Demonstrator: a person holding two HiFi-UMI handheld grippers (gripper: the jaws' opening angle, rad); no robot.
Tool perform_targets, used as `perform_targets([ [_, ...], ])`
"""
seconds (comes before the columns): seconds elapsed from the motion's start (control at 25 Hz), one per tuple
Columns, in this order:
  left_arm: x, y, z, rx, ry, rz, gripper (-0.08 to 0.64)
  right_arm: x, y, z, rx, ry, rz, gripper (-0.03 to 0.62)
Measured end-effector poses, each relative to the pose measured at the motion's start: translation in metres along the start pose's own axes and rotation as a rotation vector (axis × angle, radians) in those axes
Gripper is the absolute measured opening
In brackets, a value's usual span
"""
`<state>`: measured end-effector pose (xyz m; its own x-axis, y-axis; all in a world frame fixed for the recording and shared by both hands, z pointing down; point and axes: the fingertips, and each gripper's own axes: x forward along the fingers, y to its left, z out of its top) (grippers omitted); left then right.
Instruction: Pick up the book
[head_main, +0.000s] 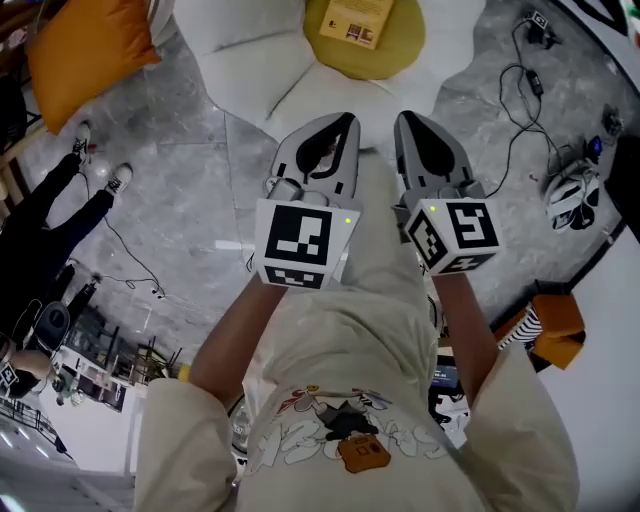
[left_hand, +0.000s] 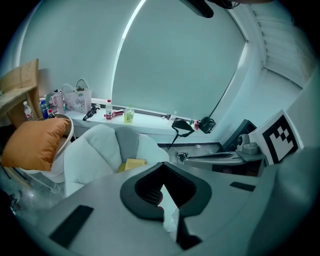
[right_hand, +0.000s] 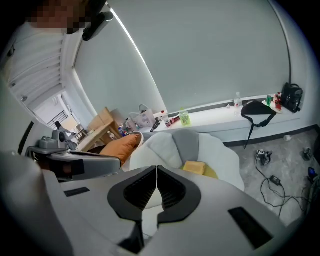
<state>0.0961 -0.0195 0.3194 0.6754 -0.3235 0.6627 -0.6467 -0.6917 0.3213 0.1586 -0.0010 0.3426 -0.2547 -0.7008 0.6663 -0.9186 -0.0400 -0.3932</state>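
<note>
The book (head_main: 357, 20) is a thin, closed paperback with a mustard-yellow cover that carries a few small dark patches of print. It lies flat and slightly askew on a round yellow cushion (head_main: 398, 48). The cushion sits in the seat of a white, petal-shaped chair (head_main: 250, 60).

The book (head_main: 357, 20) looks matt paper, the chair (head_main: 240, 55) soft cloth (floor (head_main: 190, 130): glossy stone).
</note>
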Motion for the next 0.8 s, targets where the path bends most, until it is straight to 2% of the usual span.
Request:
perform_targets([
  [0.4, 0.060, 0.030, -0.041, -0.015, 0.032, 0.018, 0.006, 0.063, -0.042, -0.030, 0.046, 0.008, 0.032, 0.025],
  [0.8, 0.128, 0.062, -0.081, 0.016, 0.079, 0.029, 0.006, 0.112, -0.096, -0.069, 0.135, 0.006, -0.011, 0.025],
])
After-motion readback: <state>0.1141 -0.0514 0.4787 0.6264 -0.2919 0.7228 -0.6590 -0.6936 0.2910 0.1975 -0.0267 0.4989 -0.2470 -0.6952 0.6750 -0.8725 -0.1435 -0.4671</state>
